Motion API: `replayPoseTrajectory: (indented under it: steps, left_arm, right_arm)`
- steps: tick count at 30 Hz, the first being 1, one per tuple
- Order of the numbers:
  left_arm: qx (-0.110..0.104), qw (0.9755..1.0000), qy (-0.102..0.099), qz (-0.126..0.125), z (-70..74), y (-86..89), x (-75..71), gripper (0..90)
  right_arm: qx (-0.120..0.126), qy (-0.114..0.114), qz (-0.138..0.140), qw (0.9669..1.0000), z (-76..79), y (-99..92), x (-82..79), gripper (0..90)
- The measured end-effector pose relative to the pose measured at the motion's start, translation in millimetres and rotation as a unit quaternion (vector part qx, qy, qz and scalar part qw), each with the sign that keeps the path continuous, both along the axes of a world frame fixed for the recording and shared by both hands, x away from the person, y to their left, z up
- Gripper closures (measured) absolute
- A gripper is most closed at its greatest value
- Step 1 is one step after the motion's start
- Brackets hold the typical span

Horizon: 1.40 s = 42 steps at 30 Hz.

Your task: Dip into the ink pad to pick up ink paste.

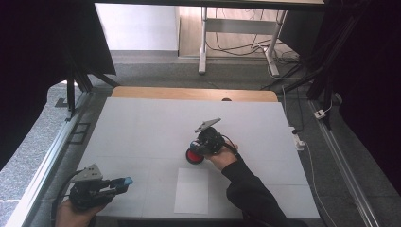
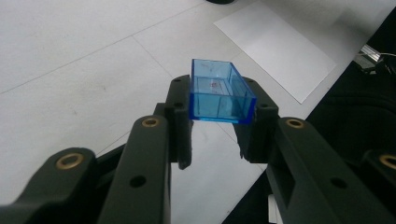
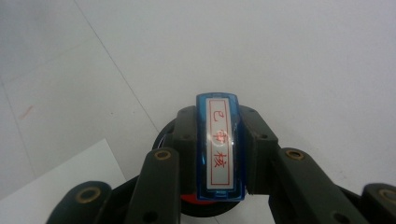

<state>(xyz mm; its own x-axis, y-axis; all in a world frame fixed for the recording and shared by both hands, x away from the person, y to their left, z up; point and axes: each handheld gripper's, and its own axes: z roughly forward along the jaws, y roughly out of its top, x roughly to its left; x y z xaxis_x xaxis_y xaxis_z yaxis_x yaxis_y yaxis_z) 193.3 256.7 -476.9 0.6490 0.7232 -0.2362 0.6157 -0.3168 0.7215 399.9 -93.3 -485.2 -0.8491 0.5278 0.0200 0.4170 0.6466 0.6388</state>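
The right claw (image 3: 219, 154) grips a stamp (image 3: 218, 144) over the red ink pad (image 1: 194, 155) right below it. The left claw (image 2: 219, 123) grips the blue cap (image 2: 219, 95). A tilted press might smear ink on the counter (image 1: 142, 127).

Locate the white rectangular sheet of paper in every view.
High view: the white rectangular sheet of paper lies bottom centre, nearer the person than the round red ink pad.
Left gripper view: upper right, beyond the clear blue plastic cap.
Right gripper view: lower left corner, left of the blue label-topped stamp.
Shared landmark: the seamed white table mat.
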Motion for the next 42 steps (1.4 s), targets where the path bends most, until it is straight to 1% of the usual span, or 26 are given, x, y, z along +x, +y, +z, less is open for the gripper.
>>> replayPoseTrajectory:
  steps: [2, 4, 6, 8, 9, 14, 17, 23, 25, 27, 32, 33, 35, 39, 42]
  left_arm:
    - [0.000, 1.0000, 0.001, -0.001, 0.0, 0.2, 0.1, 68.5]
    - [0.000, 1.0000, 0.001, -0.001, 0.0, 0.2, 0.2, 68.5]
    - [0.000, 1.0000, 0.001, 0.000, 0.0, -0.1, 0.1, 68.6]
    - [0.000, 1.0000, 0.001, 0.000, 0.0, -0.3, 0.1, 68.5]
    - [0.000, 1.0000, 0.001, 0.000, 0.0, -0.2, 0.0, 68.6]
    - [-0.001, 1.0000, 0.000, -0.001, 0.1, 0.2, 0.0, 68.5]
    - [-0.002, 1.0000, 0.000, 0.000, 0.1, 0.5, -0.1, 68.5]
    - [-0.004, 1.0000, -0.001, 0.001, 0.1, 0.7, -0.2, 68.5]
    - [-0.004, 1.0000, -0.001, 0.001, 0.1, 0.8, -0.2, 68.5]
    - [-0.004, 1.0000, -0.001, 0.001, 0.1, 0.7, -0.3, 68.5]
    - [-0.004, 1.0000, 0.000, 0.000, 0.2, 0.8, -0.2, 68.5]
    - [-0.004, 1.0000, 0.000, 0.000, 0.2, 0.8, -0.2, 68.5]
    - [-0.004, 1.0000, 0.000, 0.000, 0.2, 0.9, -0.2, 68.5]
    - [-0.005, 1.0000, -0.001, 0.000, 0.3, 0.9, -0.3, 68.5]
    - [-0.005, 1.0000, 0.000, 0.000, 0.2, 0.9, -0.2, 68.5]
  right_arm:
    - [0.009, 0.004, -0.001, 1.0000, -0.9, -1.4, 0.9, 71.1]
    - [0.002, -0.005, 0.001, 1.0000, -0.7, 0.2, -1.0, 71.1]
    - [-0.012, -0.018, 0.004, 0.9997, 0.1, 3.8, -4.8, 71.1]
    - [-0.022, -0.029, 0.005, 0.9993, 0.5, 6.5, -7.5, 71.0]
    - [-0.023, -0.029, 0.004, 0.9993, 0.6, 6.7, -7.8, 71.0]
    - [-0.014, -0.021, 0.003, 0.9997, 0.8, 4.4, -6.1, 70.9]
    - [-0.021, -0.027, 0.008, 0.9994, 2.6, 5.2, -7.6, 70.8]
    - [-0.006, -0.034, 0.012, 0.9993, 11.8, 5.2, -10.6, 70.8]
    - [0.001, -0.027, 0.011, 0.9996, 13.4, 5.4, -11.2, 70.8]
    - [0.001, -0.024, 0.013, 0.9996, 13.1, 6.0, -11.5, 70.8]
    - [-0.008, -0.016, 0.018, 0.9997, 8.6, 8.7, -12.4, 70.8]
    - [-0.006, -0.014, 0.017, 0.9997, 7.2, 9.3, -12.7, 70.8]
    - [-0.010, -0.014, 0.020, 0.9996, 5.0, 9.7, -12.1, 70.8]
    - [-0.015, -0.012, 0.018, 0.9997, 2.3, 9.6, -11.3, 70.8]
    - [-0.010, -0.008, 0.019, 0.9997, 1.6, 9.5, -10.8, 70.8]
